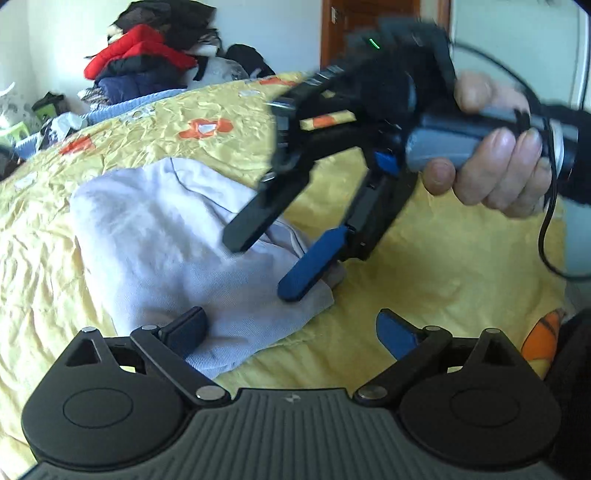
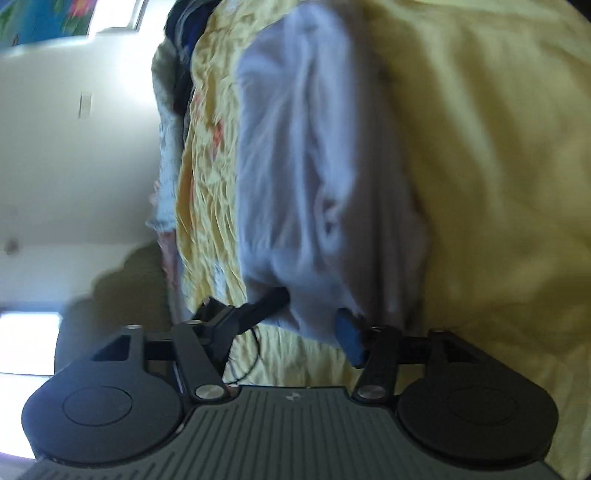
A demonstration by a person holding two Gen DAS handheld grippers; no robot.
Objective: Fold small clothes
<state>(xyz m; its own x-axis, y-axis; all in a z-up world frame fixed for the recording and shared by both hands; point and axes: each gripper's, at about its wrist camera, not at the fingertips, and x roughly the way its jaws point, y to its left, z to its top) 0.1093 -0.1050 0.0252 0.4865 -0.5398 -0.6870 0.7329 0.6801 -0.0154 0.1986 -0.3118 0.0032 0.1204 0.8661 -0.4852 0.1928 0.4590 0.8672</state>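
A small white garment (image 1: 177,243) lies crumpled on a yellow bedspread (image 1: 443,258). My left gripper (image 1: 291,328) is open just above the garment's near edge, and its black finger (image 1: 188,328) is over the cloth. My right gripper (image 1: 264,264) comes in from the upper right, held in a hand, with its jaws apart over the garment's right corner. In the right wrist view the garment (image 2: 295,166) fills the middle, and the right gripper (image 2: 314,314) has a fold of the cloth between its open fingers.
A pile of red, dark and blue clothes (image 1: 147,55) sits at the far side of the bed. A wooden door (image 1: 369,26) is behind. A black cable (image 1: 546,229) hangs from the right gripper's handle. The bedspread has orange flower patches (image 1: 207,127).
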